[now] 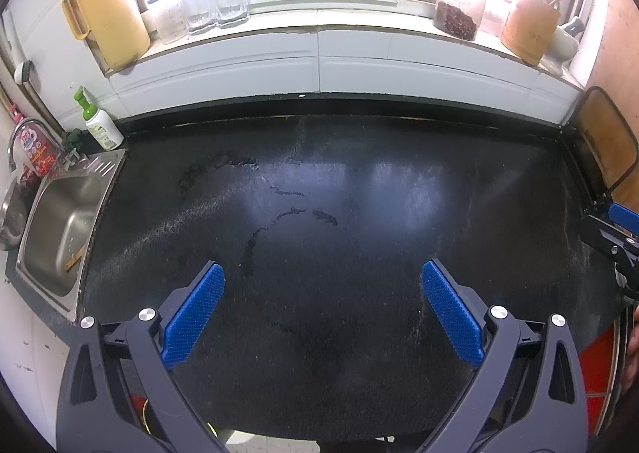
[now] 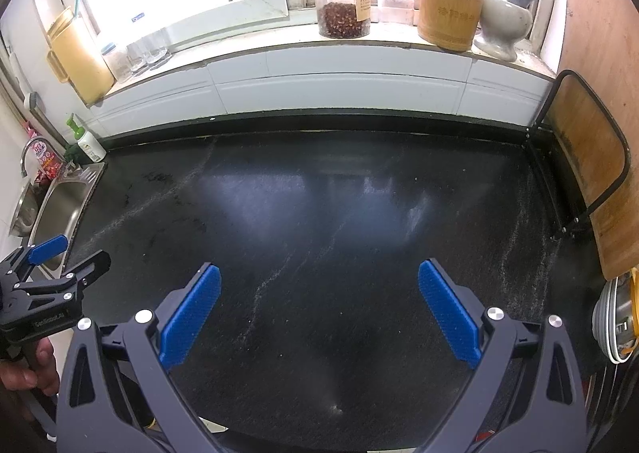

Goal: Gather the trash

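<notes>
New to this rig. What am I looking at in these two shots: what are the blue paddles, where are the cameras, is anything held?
No robot here: a person holds a pair of hand-operated tongs in each hand. Each picture comes from a fisheye camera on one pair, looking forward along its blue pads.

The left-wrist view shows the left tongs open and empty; the right tongs appear at its right edge. The right-wrist view shows the right tongs, also open and empty, with the left pair and the hand gripping it at lower left.

Both hover over a black countertop with wet streaks and pale specks. A steel sink is on the left, and a cutting board stands on the right. Nothing is held.
</notes>
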{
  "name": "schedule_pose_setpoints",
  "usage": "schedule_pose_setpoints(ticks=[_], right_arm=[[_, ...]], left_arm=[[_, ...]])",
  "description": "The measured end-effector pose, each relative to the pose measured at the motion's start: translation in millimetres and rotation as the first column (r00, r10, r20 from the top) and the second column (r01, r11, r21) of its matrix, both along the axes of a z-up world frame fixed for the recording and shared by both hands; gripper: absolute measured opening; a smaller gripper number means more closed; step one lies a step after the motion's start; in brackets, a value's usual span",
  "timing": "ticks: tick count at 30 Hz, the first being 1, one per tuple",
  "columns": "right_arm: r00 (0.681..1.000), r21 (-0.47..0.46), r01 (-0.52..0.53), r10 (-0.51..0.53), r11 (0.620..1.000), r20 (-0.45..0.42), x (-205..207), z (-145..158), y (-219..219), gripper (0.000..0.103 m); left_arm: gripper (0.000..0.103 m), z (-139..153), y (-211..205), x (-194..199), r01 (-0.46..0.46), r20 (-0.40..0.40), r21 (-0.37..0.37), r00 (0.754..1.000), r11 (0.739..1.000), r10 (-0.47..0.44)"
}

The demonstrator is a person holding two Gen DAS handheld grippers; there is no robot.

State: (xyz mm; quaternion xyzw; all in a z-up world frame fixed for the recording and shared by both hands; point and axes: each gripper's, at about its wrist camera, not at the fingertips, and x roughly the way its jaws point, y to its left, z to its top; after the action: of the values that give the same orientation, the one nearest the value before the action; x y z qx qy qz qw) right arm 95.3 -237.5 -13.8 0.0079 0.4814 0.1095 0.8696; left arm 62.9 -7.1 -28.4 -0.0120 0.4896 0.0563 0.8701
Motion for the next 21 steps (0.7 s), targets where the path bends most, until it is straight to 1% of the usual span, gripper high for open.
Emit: schedule_pose_setpoints(ticks=[21], right_arm=[[1.000,0.002,0.010,-0.010,1.000,0.004,-4.2,0.6,-3.1,0.096]], left_arm=[[0.096,-2.2,-3.4,0.2,0.016,0.000,-0.012,1.000,1.000,-0.016]])
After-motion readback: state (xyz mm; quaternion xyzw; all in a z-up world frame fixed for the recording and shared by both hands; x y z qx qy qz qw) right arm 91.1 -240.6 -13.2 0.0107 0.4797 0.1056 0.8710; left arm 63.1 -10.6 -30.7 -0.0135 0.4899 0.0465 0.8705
